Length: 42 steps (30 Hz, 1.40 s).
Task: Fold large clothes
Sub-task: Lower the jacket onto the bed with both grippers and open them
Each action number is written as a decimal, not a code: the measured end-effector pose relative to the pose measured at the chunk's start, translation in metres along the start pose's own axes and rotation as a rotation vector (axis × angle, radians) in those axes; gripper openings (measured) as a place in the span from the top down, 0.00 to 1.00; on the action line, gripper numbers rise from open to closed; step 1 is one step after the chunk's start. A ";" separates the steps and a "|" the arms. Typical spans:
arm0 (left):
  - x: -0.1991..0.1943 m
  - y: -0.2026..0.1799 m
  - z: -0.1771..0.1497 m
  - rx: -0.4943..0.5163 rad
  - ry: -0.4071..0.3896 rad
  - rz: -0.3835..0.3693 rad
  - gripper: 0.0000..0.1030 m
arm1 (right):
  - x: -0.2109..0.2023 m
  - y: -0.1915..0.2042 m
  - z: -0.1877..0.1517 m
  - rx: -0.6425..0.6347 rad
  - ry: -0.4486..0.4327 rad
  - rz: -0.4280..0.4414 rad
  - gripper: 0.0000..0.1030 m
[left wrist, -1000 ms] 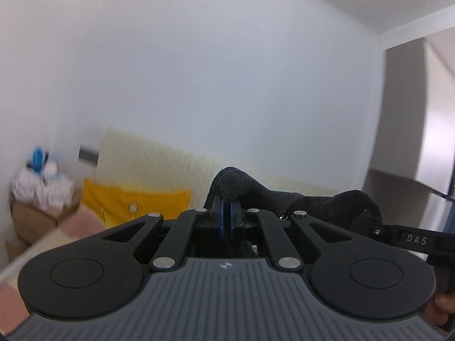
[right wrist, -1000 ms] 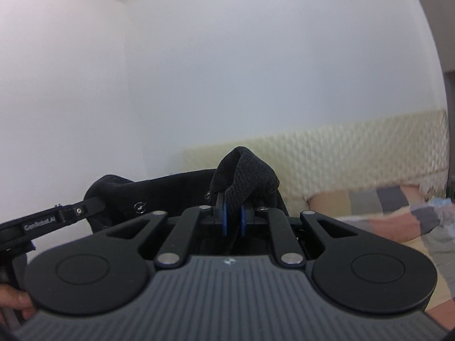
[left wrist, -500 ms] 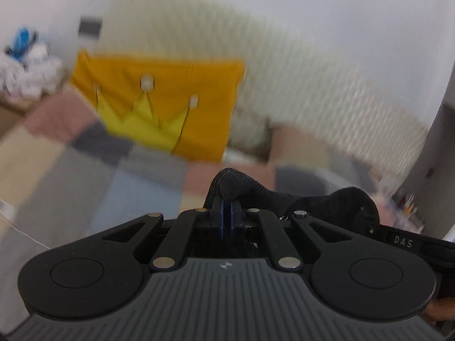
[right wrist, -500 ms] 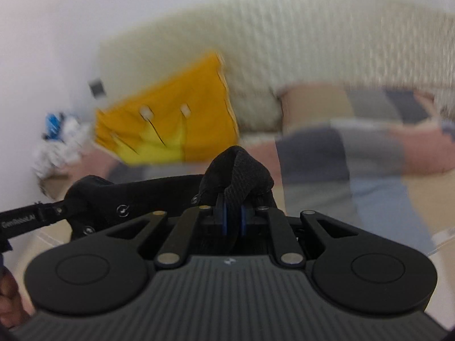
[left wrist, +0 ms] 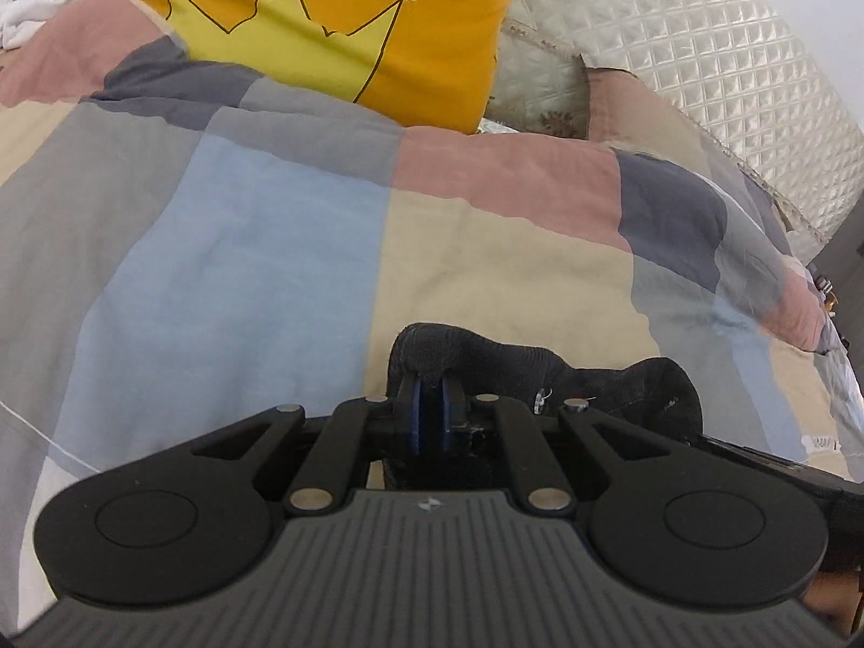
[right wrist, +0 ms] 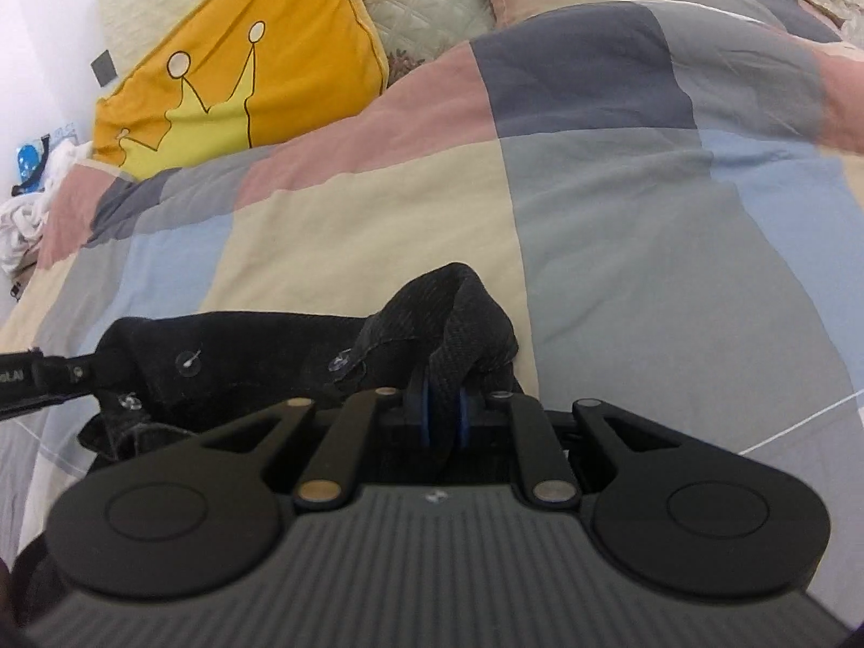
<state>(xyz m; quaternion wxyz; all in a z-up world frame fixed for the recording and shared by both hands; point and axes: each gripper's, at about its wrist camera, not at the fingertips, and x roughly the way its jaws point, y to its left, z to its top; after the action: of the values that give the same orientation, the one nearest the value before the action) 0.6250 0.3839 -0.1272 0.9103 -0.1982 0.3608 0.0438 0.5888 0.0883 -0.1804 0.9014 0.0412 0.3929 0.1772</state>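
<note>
Between both hand-held grippers' pads (left wrist: 413, 414), black garment (right wrist: 259, 348)

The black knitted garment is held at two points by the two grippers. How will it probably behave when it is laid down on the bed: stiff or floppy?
Probably floppy: the black garment bunches in soft folds over the right gripper and sags between both grips. Its coarse knit likely resists slipping; the left gripper jaws pinch it firmly. On the patchwork quilt it will probably wrinkle and need smoothing.

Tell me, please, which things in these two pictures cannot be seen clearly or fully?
- Black garment: its lower part, both views; each gripper's body covers it, so its kind and size stay unknown.
- Left gripper, right gripper: pads partly wrapped in cloth.
- White pile: cut by the left edge, right wrist view.
- Yellow pillow: top cut off, left wrist view.
</note>
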 end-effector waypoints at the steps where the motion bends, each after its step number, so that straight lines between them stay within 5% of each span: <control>1: 0.000 0.000 0.001 0.001 0.000 0.002 0.90 | 0.000 0.003 0.002 -0.008 0.002 -0.001 0.85; 3: -0.011 -0.005 0.004 0.007 -0.001 0.004 0.84 | -0.008 0.004 0.005 -0.013 0.004 0.007 0.84; 5: -0.021 -0.007 0.007 -0.005 0.009 0.013 0.46 | -0.005 0.002 0.007 0.002 0.016 0.006 0.79; 7: -0.037 -0.011 0.010 -0.008 0.004 -0.011 0.31 | -0.011 -0.001 0.010 0.015 0.022 -0.003 0.61; 8: -0.047 -0.014 0.010 0.007 -0.004 -0.021 0.31 | -0.018 0.000 0.011 0.016 0.017 -0.009 0.44; 10: -0.067 -0.023 0.011 0.039 -0.016 -0.013 0.31 | -0.036 0.000 0.012 0.015 0.000 -0.005 0.32; 21: -0.231 -0.057 -0.028 0.114 -0.105 -0.013 0.31 | -0.206 0.035 -0.013 -0.071 -0.105 0.024 0.34; 33: -0.441 -0.097 -0.148 0.223 -0.213 0.024 0.31 | -0.392 0.070 -0.096 -0.164 -0.222 0.076 0.33; 42: -0.519 -0.106 -0.250 0.239 -0.233 0.018 0.31 | -0.460 0.082 -0.186 -0.219 -0.259 0.125 0.33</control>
<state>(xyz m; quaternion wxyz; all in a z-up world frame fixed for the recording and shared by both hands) 0.1068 0.2208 0.0924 0.9626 -0.0788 0.2572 0.0314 0.1415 -0.0086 0.0277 0.9309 -0.0102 0.2486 0.2676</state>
